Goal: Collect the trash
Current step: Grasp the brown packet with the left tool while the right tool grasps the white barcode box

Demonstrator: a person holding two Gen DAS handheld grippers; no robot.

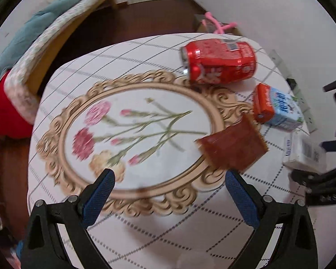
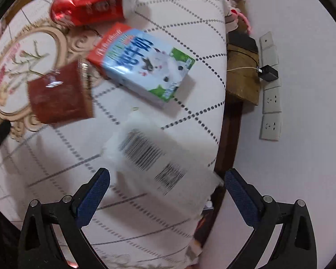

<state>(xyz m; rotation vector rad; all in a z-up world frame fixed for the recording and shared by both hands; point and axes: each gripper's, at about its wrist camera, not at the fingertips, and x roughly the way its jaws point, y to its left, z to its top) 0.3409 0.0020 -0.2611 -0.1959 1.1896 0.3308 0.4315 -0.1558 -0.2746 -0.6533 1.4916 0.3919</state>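
right gripper (image 2: 166,178): jaws spread wide, pointing down over the table; nothing pinched, pads clear of the pack below.
white plastic pack with barcode (image 2: 154,163): lies flat near the table's edge, between the right jaws in the right wrist view; blurred, looks soft, maybe tissues.
left gripper (image 1: 169,180): jaws spread, empty, over the tablecloth's flower oval.
brown square foil wrapper (image 1: 231,144): flat on the cloth just ahead of the left gripper's right finger, apart from it.
blue-and-white milk carton with red end (image 2: 143,63): lying on its side, just beyond the wrapper and the pack.
red dented drink can (image 1: 219,61): on its side, farthest, near the table's far edge.
round table with white gridded cloth (image 1: 145,228): holds all four trash items.
step: approach, both grippers over targets, nothing picked up yet.
next move: probably lower the right gripper around the white pack and squeeze gently, since it looks squashy; left likely takes the wrapper, thin and flat, so pinch an edge.
risk: pack near the edge could slide off.
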